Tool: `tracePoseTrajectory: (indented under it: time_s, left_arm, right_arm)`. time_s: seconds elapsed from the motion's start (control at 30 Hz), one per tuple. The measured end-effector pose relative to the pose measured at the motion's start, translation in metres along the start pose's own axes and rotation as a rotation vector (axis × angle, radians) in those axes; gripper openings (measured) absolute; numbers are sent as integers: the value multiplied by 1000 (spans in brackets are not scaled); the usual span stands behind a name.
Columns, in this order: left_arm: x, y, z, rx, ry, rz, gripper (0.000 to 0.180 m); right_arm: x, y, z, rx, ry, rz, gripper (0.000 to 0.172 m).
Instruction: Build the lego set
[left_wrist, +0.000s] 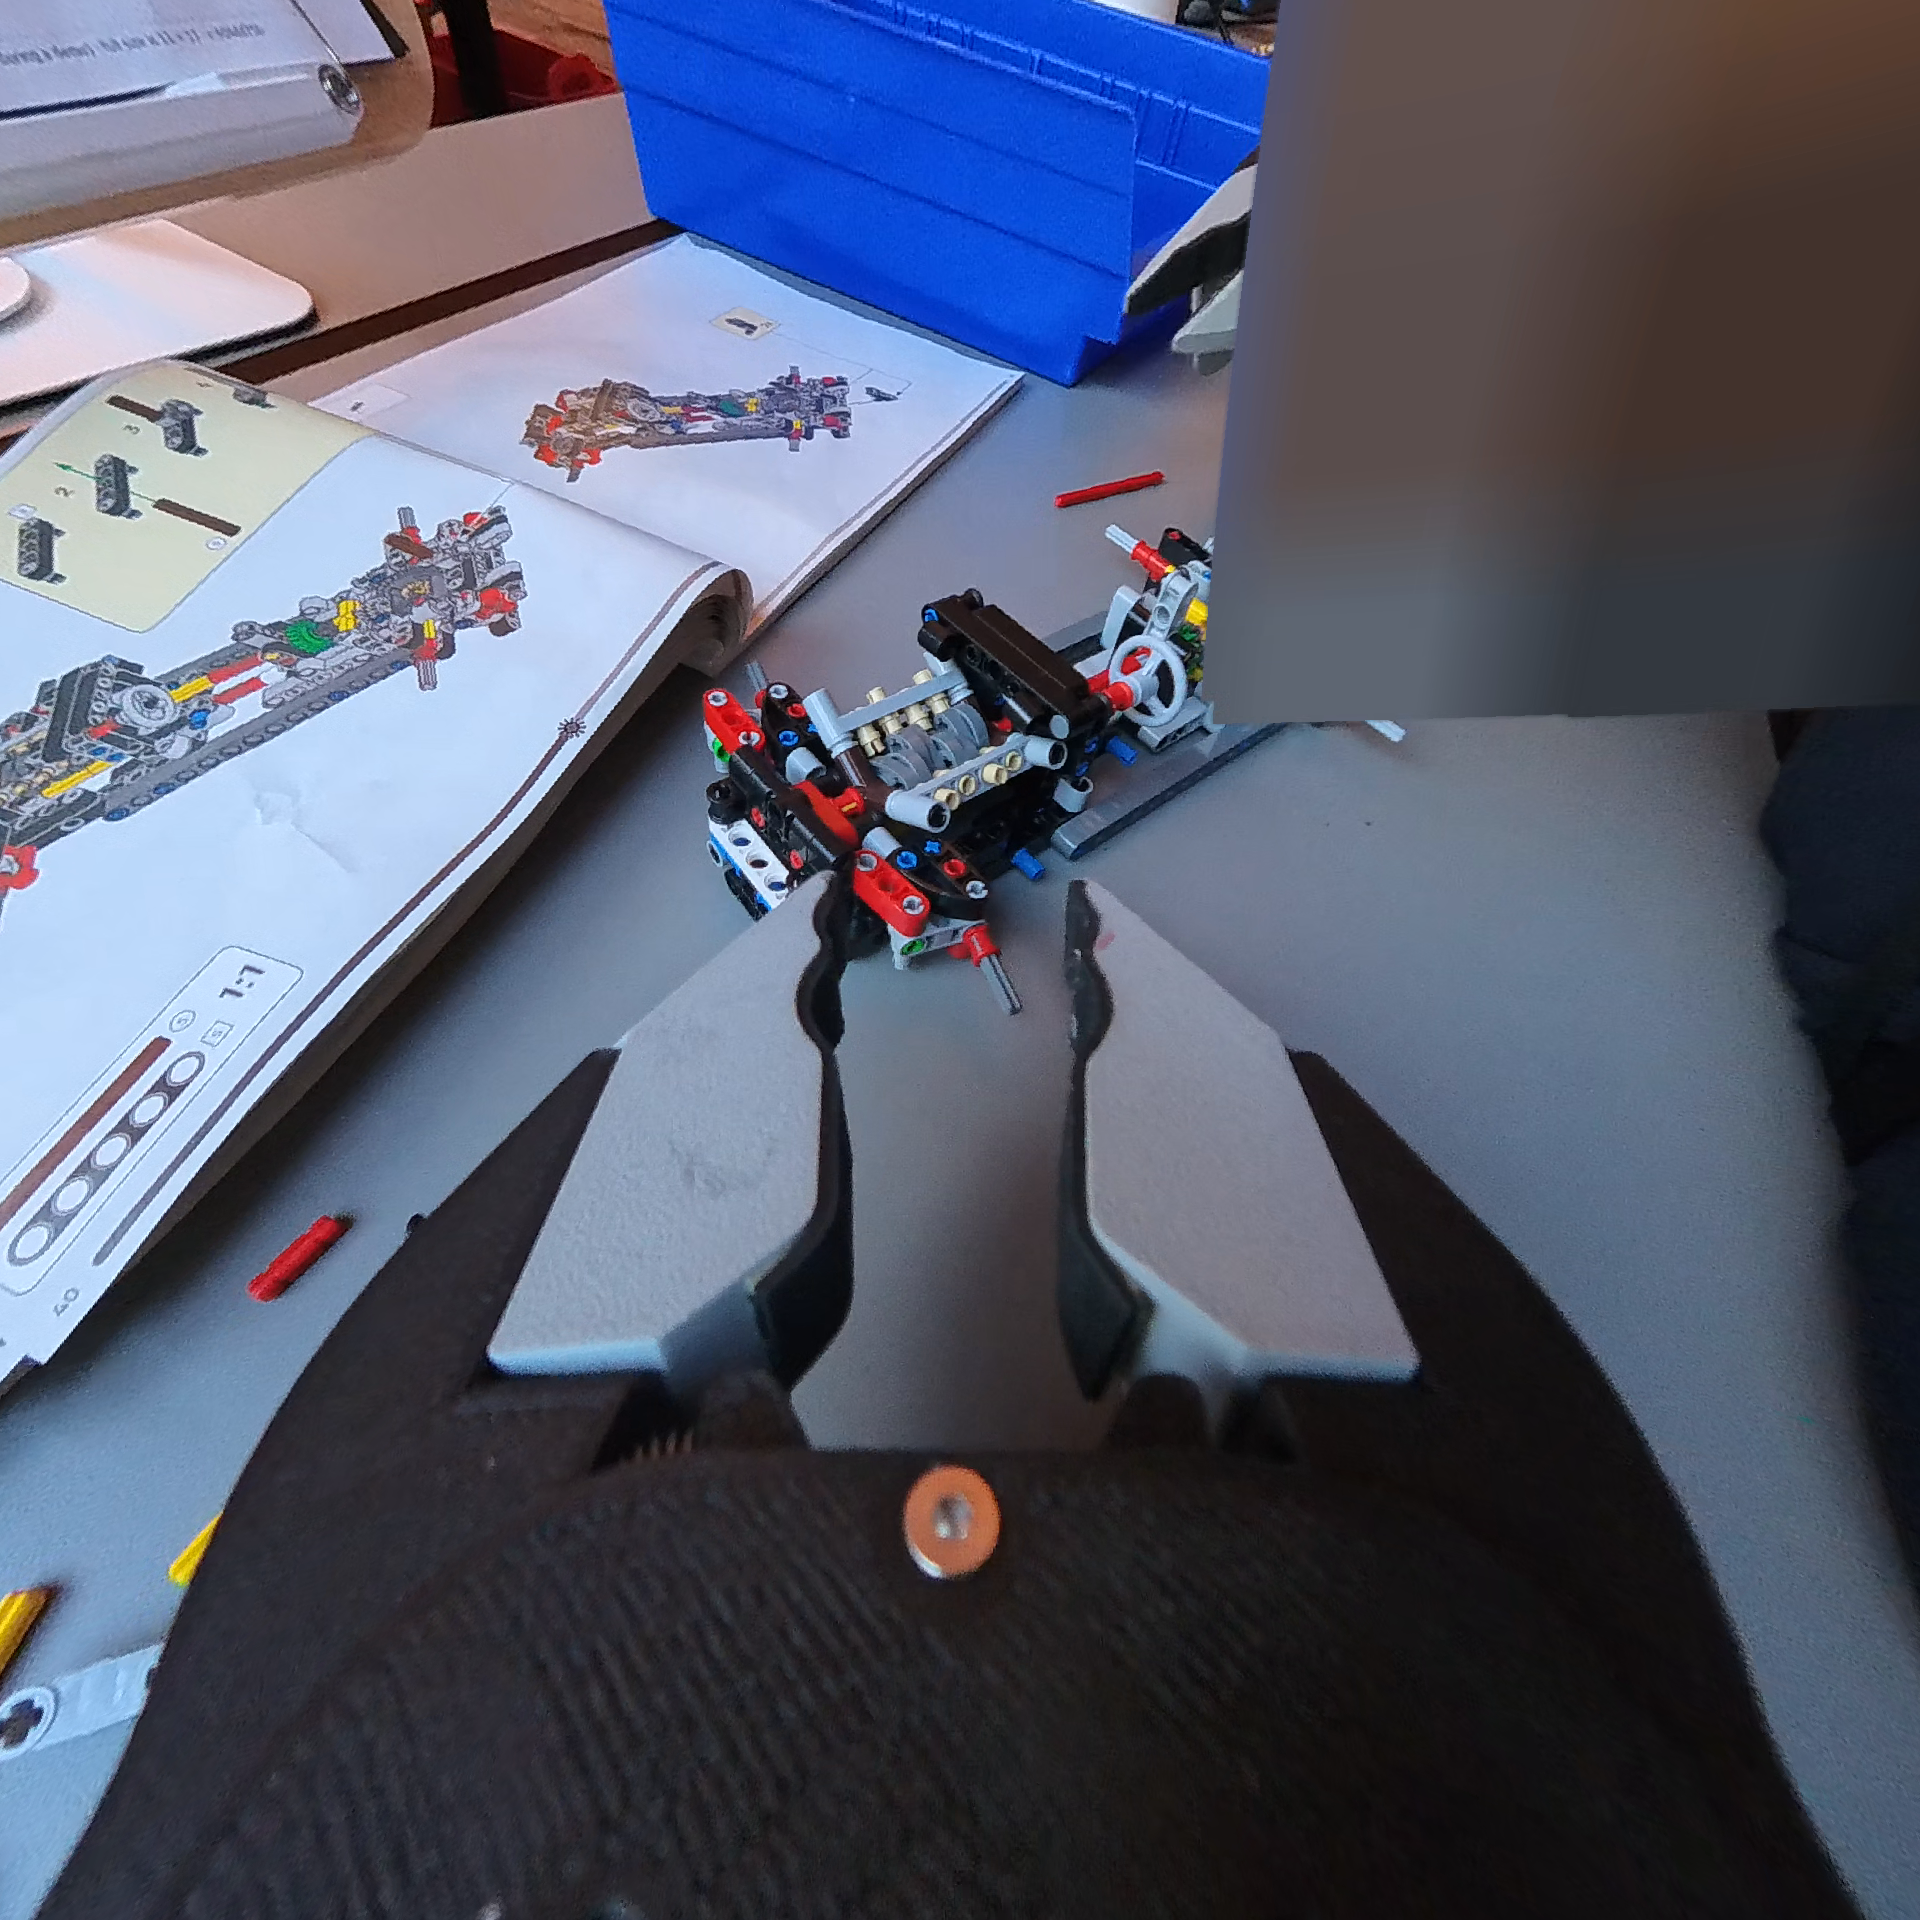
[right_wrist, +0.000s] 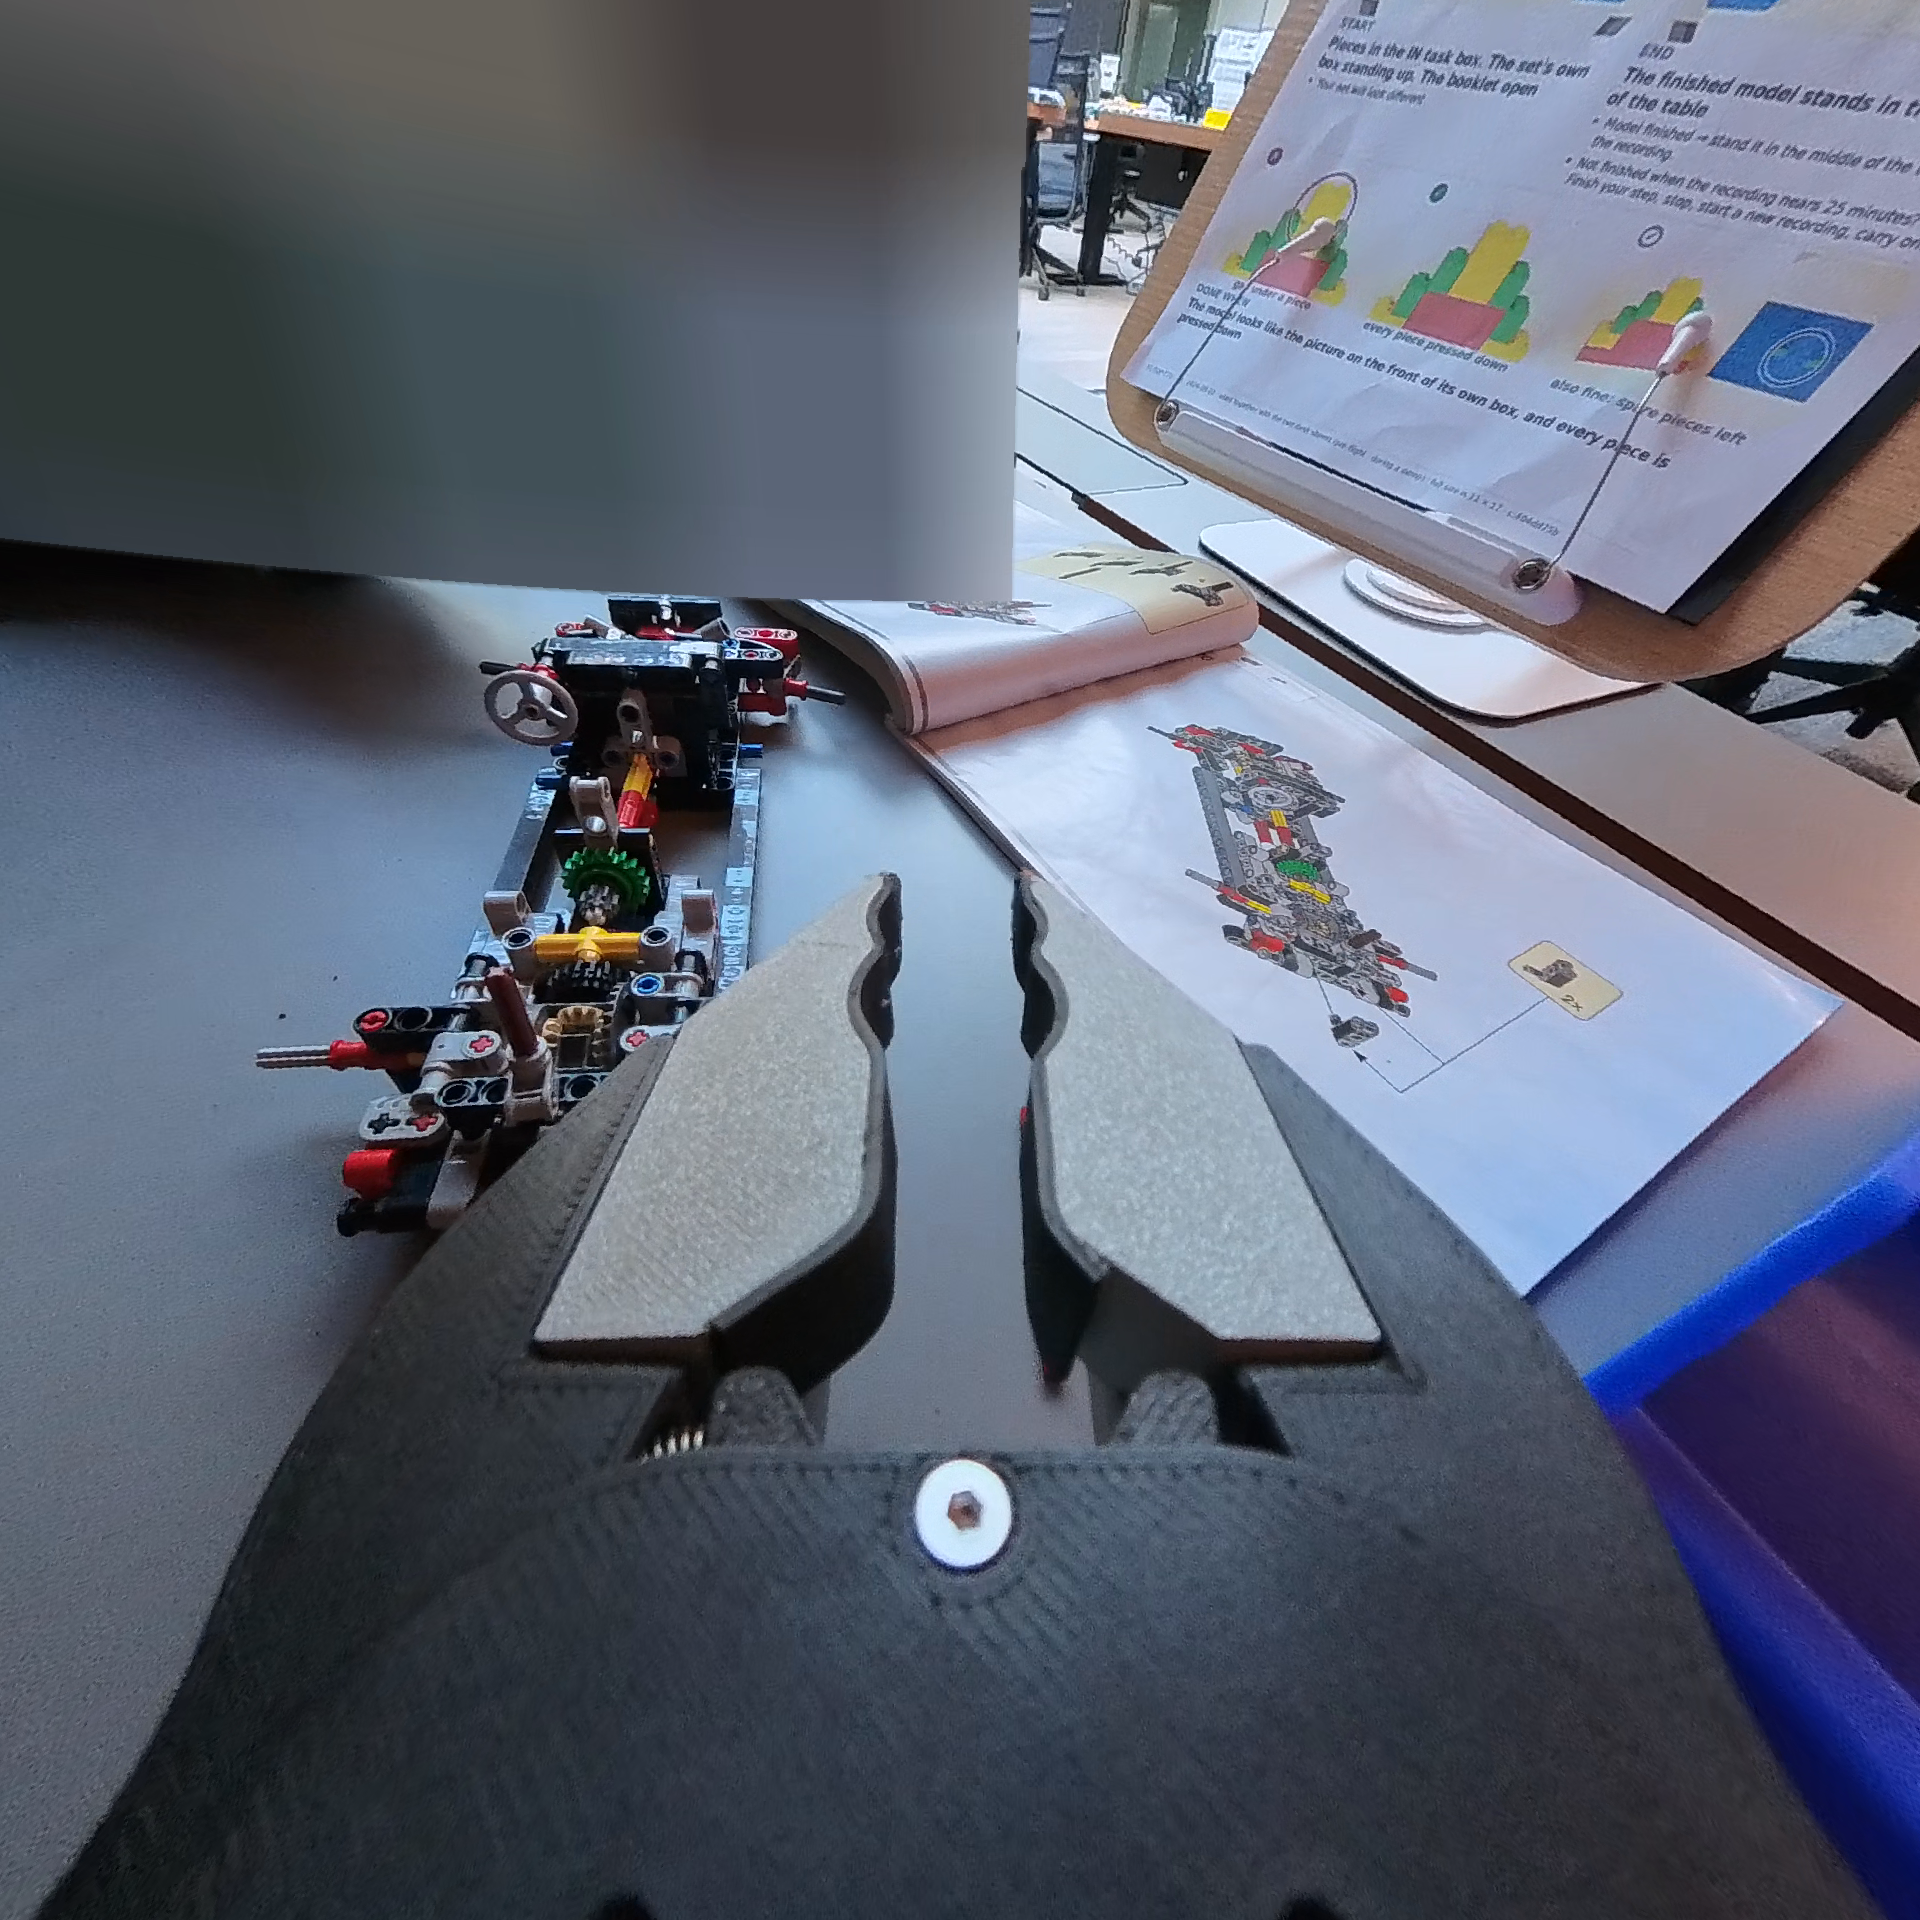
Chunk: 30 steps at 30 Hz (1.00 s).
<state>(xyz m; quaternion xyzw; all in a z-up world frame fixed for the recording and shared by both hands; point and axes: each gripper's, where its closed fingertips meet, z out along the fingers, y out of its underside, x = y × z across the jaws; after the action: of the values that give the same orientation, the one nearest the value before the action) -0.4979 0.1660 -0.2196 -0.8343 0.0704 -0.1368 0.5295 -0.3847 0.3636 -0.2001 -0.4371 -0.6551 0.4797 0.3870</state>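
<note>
My left gripper (left_wrist: 951, 894) is open and empty at frame centre, its left fingertip (left_wrist: 821, 904) just at the near end of the chassis (left_wrist: 914, 769). My right gripper (right_wrist: 956, 894) is open too, narrower, holding nothing, chassis (right_wrist: 613, 883) at its left. Farther off lie the booklet (left_wrist: 312, 790), loose red pins (left_wrist: 296, 1257) and, upper centre, a blue bin (left_wrist: 894, 156) on the counter (left_wrist: 1455, 935).

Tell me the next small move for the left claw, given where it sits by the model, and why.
Probably ease the left claw forward: it is open and empty, its left fingertip right at the model's front end, whose grey axle pokes out between the fingers, not gripped.
</note>
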Motion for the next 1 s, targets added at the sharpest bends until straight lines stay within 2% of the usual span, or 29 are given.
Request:
tracePoseTrajectory:
  time_s: [1.0]
  left_arm:
    - [-2,1,1,-4,-3,-13,39]
  right_arm:
    - [-3,-2,0,13,-38,22,17]
